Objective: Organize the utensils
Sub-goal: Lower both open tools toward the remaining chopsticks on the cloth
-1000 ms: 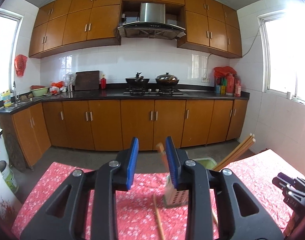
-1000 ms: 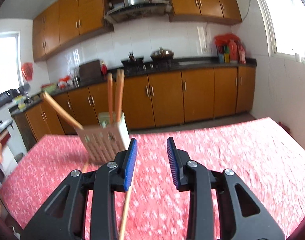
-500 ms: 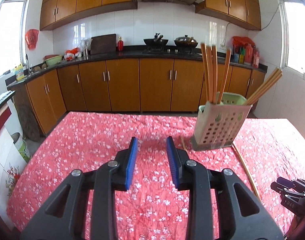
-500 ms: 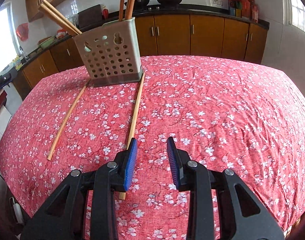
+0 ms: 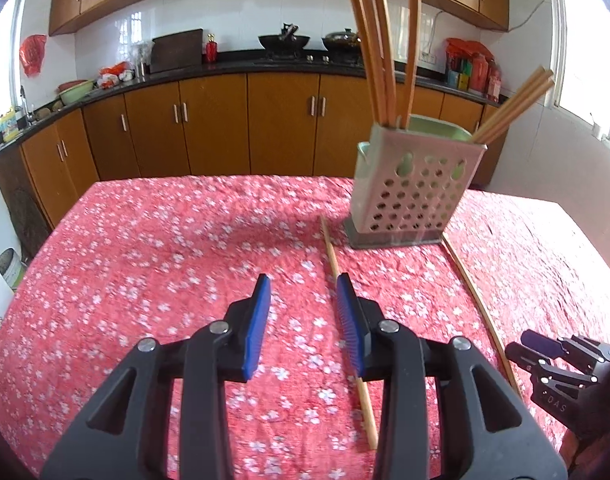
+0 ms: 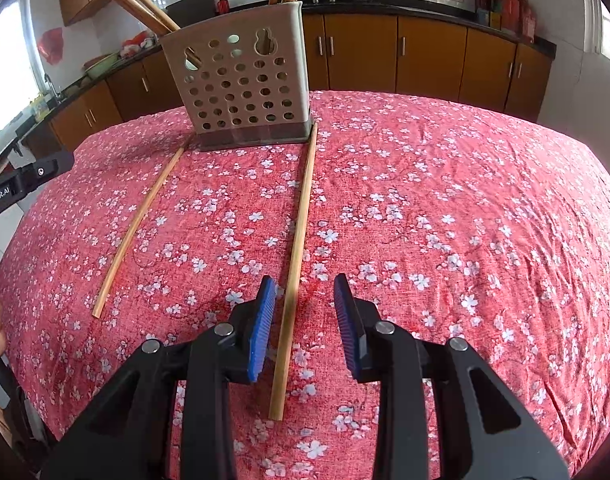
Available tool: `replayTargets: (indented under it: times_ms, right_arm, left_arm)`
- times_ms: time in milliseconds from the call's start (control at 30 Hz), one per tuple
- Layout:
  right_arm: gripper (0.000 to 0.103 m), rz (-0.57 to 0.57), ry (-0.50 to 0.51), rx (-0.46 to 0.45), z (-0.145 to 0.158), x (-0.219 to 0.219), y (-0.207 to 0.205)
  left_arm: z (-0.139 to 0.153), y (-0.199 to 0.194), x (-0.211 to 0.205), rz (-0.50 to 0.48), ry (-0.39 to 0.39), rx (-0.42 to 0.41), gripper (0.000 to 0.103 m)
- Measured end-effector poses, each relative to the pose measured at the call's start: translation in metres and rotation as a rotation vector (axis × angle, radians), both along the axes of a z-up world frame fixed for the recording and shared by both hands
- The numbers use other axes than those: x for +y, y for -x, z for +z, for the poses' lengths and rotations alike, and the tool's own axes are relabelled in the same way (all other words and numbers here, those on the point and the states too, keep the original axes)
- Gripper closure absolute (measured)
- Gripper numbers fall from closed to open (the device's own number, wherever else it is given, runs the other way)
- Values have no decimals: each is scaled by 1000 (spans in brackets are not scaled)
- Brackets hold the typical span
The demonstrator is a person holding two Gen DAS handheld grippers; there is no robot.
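We held both grippers low over the red cloth with white blossoms (image 6: 445, 184) that covered the table, each aimed at one loose utensil. The left gripper (image 5: 303, 320) had its blue-padded jaws parted and widening with nothing between them; the left-hand pale wooden chopstick (image 5: 347, 328) lay flat just beside and partly under its right finger, so the gap sat slightly to one side of its target. The right gripper (image 6: 305, 324) had its jaws released and straddled the right-hand pale wooden chopstick (image 6: 295, 268), which lay between the pads close to the left one, apparently not pressed by either. The perforated beige plastic chopstick holder (image 6: 241, 80) stood upright at the far side of the cloth, already carrying several upright and leaning chopsticks, and each loose stick ran from near a corner of its base towards us. We judged this layout convenient: the sticks pointed along the grippers' reach, so each could be pinched across its width near the close end and lifted to the holder.
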State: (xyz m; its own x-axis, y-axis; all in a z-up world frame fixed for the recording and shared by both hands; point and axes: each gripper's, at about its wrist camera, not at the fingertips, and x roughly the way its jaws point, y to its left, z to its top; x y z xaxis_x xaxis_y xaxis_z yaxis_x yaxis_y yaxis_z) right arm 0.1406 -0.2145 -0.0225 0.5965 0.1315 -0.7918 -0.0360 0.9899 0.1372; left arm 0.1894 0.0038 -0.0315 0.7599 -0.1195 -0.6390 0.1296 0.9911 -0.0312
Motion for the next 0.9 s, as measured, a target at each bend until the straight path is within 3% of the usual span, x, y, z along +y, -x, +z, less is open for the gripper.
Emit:
replayTargets:
  times_ms: [900]
  right_arm:
    - [78, 12, 59, 17, -11, 3, -6]
  left_arm:
    - [-65, -15, -35, -36, -69, 171, 69]
